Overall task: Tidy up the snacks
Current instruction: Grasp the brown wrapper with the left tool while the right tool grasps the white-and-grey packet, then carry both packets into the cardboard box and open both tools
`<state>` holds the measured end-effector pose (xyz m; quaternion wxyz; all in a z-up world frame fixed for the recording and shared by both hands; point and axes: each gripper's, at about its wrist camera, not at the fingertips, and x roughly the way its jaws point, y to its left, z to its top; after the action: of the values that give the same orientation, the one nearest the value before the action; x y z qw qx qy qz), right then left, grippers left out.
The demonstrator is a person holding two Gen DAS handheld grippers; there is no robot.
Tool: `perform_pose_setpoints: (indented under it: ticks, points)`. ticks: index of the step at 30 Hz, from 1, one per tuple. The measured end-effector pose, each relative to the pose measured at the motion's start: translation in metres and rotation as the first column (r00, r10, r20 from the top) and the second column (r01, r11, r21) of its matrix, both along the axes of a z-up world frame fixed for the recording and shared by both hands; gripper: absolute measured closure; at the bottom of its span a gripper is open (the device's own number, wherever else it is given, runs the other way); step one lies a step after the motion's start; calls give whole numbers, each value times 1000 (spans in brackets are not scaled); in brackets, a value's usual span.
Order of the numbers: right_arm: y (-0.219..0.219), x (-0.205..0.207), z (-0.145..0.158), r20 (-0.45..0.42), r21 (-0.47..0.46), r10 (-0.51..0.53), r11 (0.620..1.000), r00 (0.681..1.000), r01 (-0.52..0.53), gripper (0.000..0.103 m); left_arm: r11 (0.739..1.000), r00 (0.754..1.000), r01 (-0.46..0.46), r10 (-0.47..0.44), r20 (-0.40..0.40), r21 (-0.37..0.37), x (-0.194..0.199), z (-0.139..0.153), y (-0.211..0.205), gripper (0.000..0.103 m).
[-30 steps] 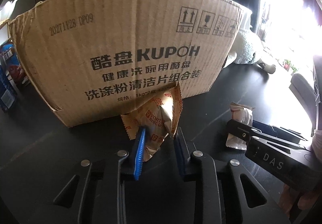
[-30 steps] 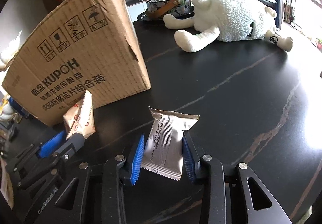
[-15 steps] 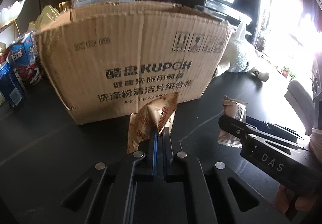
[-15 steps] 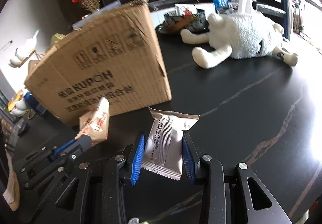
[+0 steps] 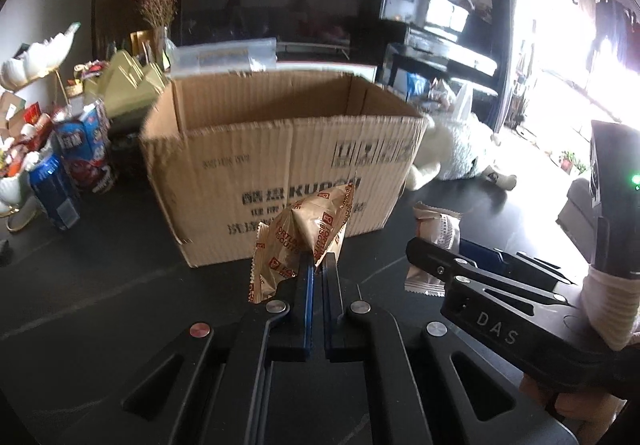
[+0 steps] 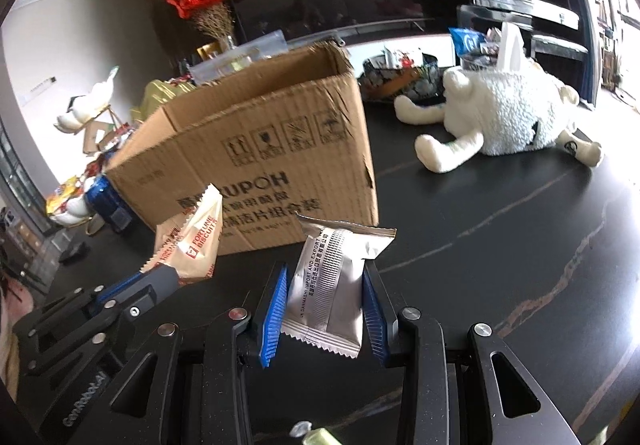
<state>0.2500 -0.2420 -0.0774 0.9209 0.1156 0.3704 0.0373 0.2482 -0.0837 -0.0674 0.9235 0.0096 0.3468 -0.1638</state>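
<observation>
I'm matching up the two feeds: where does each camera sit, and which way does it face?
Left wrist: sits on the left tongs, facing the cardboard box; grips a fortune biscuit packet; right tongs and a sleeve show.
Right wrist: sits on the right tongs, facing the box and plush sheep; holds a silver packet.
Shared: box, both packets, both tongs.

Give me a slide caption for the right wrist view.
Right gripper grips a silver snack packet before the open cardboard box; left gripper holds a biscuit packet.
</observation>
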Motion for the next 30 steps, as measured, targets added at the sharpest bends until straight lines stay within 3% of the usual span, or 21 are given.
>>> perform_pose_setpoints:
  ticks: [14, 22, 30]
  points:
    - [13, -7, 61, 150, -16, 29, 1000, 988, -27, 66, 1000, 990, -28, 29, 136, -9, -14, 63, 12, 98]
    - [24, 5, 94, 184, -45, 61, 998, 981, -53, 66, 999, 982, -37, 38, 186, -8, -7, 94, 22, 98]
    - [37, 27, 128, 202, -92, 101, 992, 974, -83, 66, 998, 972, -44, 33, 232, 41, 12, 123, 27, 98]
